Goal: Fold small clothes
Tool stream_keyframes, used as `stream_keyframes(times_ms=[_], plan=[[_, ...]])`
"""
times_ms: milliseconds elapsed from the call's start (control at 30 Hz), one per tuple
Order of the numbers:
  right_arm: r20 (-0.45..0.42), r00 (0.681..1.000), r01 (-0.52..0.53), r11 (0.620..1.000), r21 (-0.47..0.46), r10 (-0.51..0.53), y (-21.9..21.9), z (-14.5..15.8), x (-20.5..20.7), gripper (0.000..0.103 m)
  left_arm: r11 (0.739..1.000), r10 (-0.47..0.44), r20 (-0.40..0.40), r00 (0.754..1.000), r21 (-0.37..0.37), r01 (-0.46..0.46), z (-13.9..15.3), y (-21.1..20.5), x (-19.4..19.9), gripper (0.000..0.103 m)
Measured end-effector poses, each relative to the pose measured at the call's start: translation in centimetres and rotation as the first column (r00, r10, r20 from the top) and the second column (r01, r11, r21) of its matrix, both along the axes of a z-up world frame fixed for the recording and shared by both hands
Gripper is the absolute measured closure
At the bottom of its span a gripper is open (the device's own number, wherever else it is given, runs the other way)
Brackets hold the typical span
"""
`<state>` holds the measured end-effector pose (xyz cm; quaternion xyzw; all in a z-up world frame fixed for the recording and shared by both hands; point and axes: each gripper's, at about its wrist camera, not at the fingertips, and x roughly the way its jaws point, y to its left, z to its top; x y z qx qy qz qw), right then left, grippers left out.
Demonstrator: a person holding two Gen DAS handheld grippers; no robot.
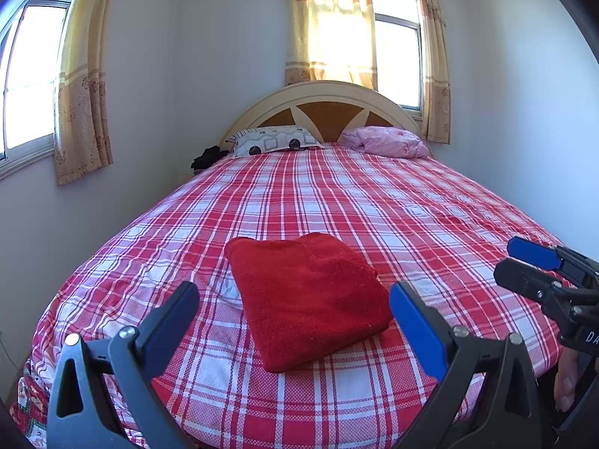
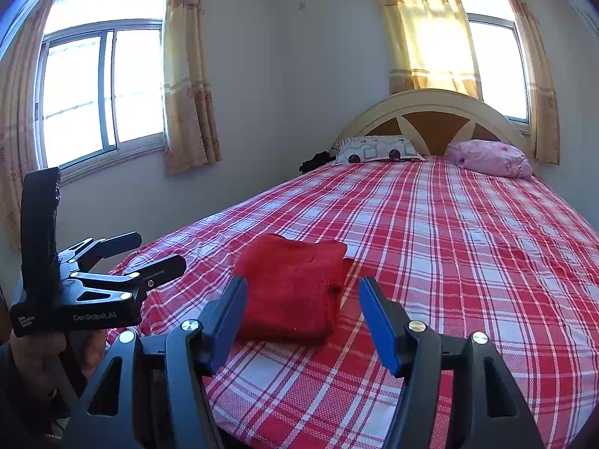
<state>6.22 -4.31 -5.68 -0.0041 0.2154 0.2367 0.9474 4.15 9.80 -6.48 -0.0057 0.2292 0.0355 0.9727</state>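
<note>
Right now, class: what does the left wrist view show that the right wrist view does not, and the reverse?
Only the left wrist view shows the right gripper from outside, at its right edge. Only the right wrist view shows the left gripper from outside, a hand below it, and the whole side window. Both show the folded red cloth on the plaid bed, two pillows and the headboard; both grippers are open and empty.

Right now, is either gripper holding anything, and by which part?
Nothing is held. The left gripper and right gripper are open, short of the folded red garment on the bed.
</note>
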Motion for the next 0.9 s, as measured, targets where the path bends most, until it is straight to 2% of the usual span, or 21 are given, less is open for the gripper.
stream_keyframes(times_ms=[200,433,700,900], plan=[[0.004,1.000,0.002,1.000,-0.001,-0.002,0.0,-0.1,-0.1,0.040,1.000,-0.003,-0.016,1.000,0.003,0.003,0.2,-0.1,0.2,0.000],[0.007,1.000,0.014,1.000,0.008,-0.014,-0.5,-0.1,-0.2,0.040,1.000,0.017,0.024,1.000,-0.026,-0.016,1.1,0.3,-0.4,0.000],[-0.003,1.000,0.014,1.000,0.005,-0.014,-0.4,-0.4,0.0,0.040,0.999,0.042,0.059,0.997,-0.022,-0.041,1.7,0.9,-0.7,0.000],[-0.012,1.000,0.005,1.000,-0.005,-0.005,0.0,-0.8,0.0,0.040,0.999,0.046,0.054,0.998,-0.015,-0.045,1.5,1.0,-0.6,0.000]])
